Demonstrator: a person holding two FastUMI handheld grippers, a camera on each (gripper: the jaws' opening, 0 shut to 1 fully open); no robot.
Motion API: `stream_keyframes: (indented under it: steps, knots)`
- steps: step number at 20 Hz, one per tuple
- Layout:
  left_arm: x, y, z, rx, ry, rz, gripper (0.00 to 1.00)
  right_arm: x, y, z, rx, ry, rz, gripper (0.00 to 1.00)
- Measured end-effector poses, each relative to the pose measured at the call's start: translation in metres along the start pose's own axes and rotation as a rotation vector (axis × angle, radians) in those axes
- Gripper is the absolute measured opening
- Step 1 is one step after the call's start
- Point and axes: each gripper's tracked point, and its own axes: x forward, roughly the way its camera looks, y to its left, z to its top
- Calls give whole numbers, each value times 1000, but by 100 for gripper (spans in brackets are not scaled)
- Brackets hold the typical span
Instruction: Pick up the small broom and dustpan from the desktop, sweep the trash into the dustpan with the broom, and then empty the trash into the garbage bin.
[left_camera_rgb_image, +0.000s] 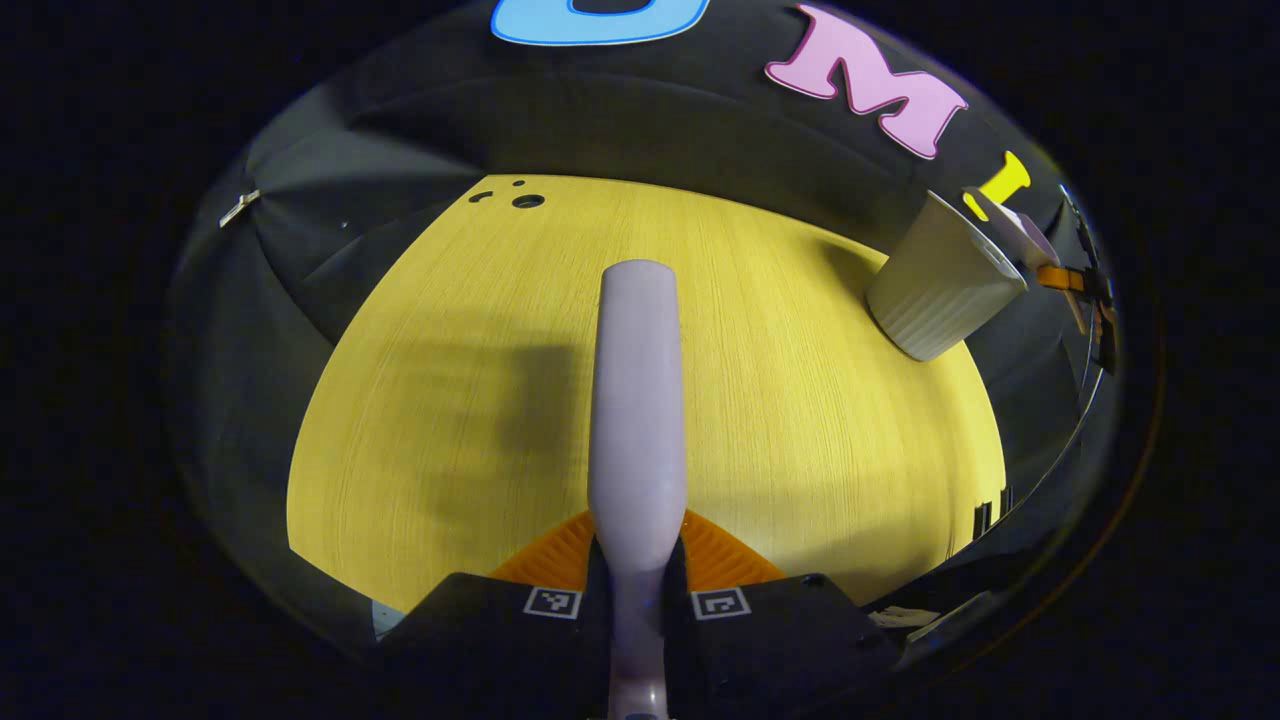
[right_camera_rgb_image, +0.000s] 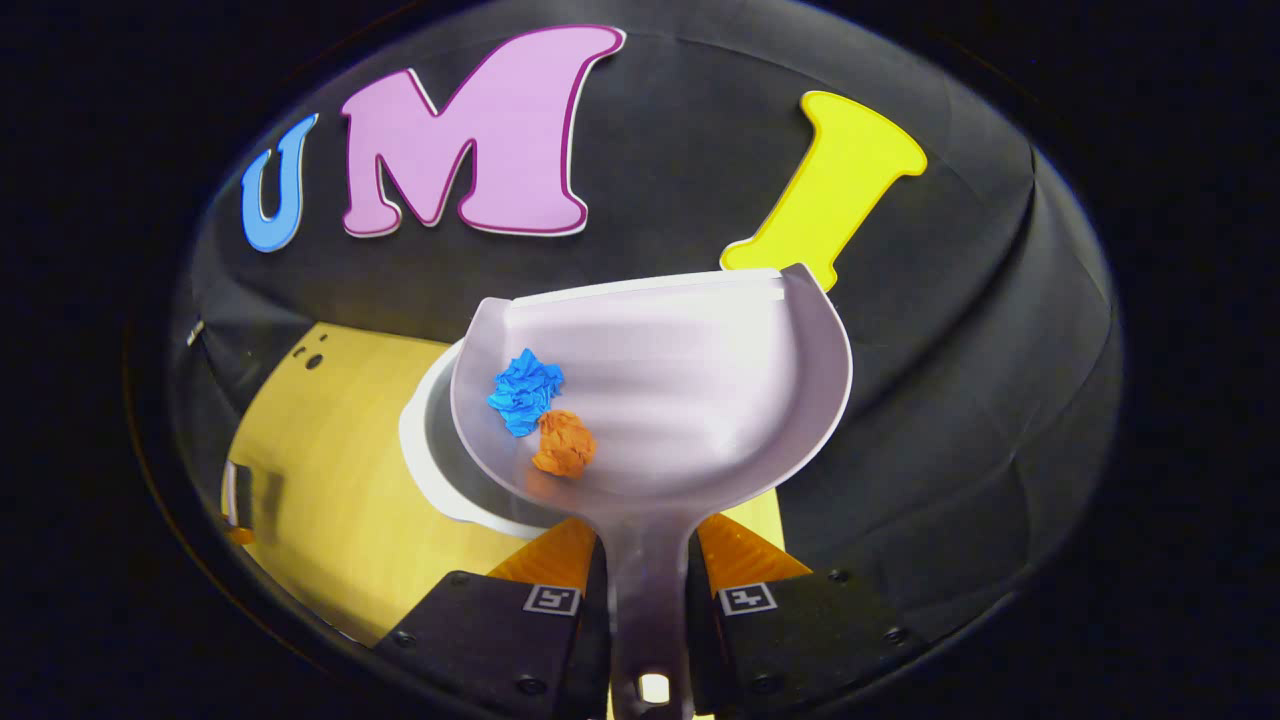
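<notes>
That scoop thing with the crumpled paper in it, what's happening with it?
It is a dustpan, held by its handle in the right tongs. A blue paper ball and an orange paper ball lie in it. The dustpan hangs over the white garbage bin on the yellow desktop, so the trash looks about to be tipped in. The left tongs grip the broom handle above the desktop.
</notes>
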Motion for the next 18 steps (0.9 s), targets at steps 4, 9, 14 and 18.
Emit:
stream_keyframes:
  steps: [4,9,14,18]
  knots:
    - [0,-14,8,-102,-37,-26,26,8,-3,1,-184,-33,-96,36]
    - [5,-34,11,-69,-33,-71,26,12,-5,7,-394,-54,-177,36]
    - [6,-31,14,-53,-30,-95,26,9,-8,11,-499,-55,-233,35]
    - [2,-31,17,-75,-38,-123,26,4,-9,15,-575,-51,-286,35]
